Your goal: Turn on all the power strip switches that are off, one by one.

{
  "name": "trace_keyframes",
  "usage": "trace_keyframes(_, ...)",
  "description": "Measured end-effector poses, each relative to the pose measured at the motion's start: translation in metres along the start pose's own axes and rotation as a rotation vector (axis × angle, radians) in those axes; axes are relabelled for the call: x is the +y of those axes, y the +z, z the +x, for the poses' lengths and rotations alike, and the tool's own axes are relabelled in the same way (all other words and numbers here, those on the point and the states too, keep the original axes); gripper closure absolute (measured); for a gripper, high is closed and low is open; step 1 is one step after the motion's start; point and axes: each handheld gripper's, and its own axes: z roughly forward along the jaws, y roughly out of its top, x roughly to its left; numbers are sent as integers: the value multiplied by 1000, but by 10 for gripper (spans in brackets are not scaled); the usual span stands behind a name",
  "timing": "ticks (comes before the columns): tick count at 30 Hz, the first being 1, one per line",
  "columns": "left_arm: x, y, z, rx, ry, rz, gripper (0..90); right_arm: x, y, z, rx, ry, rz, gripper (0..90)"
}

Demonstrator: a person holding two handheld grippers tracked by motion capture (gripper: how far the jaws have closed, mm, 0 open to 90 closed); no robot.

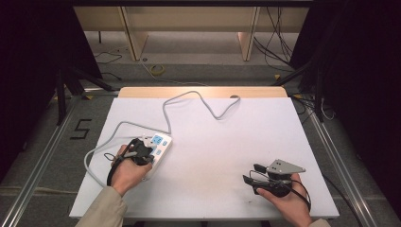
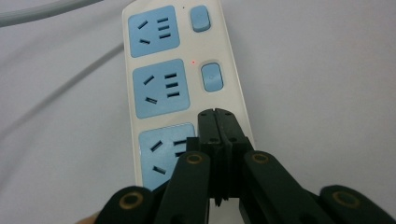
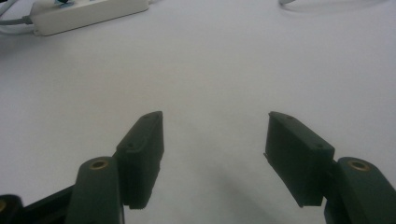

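The white bench is the largest thing in front of you, and its top is covered in white up to a wooden strip along the far edge. On it, near the left edge and about halfway between the near and far sides, lies the power strip, a white body with light blue sockets. In the left claw view you see three sockets in a row on the power strip, each with a blue switch beside it, and a small red light glows next to the middle switch. The grey cable of the strip runs in curves toward the far edge of the bench, and one loop of it hangs past the left edge. Your left claw sits over the near end of the strip; its jaws are clenched together with nothing between them, and the tips are at the switch beside the nearest socket, though I cannot tell if they press it. Your right claw rests near the near right corner of the bench, well apart from the strip, and its jaws are released wide with only bare bench between them.
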Motion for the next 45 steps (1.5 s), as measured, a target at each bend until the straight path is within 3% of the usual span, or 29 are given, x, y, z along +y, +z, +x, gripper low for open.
trace_keyframes(12, -1, 1, -1, -13, 4, -9, 900, 0, -1, 0, 2, 1, -2, 380)
trace_keyframes(23, -3, 2, -5, 8, 27, -13, 900, 0, 0, 1, 3, -1, -1, 380)
trace_keyframes(25, -4, 2, -2, -13, 1, -24, 900, 0, 0, 1, 3, -2, -2, 380)
trace_keyframes(31, -4, 0, 2, -38, -15, -31, 900, 1, 0, 0, 3, 4, -5, 382)
trace_keyframes(45, -2, -2, 3, -32, -20, -43, 900, 0, 0, 0, 6, -2, -2, 382)
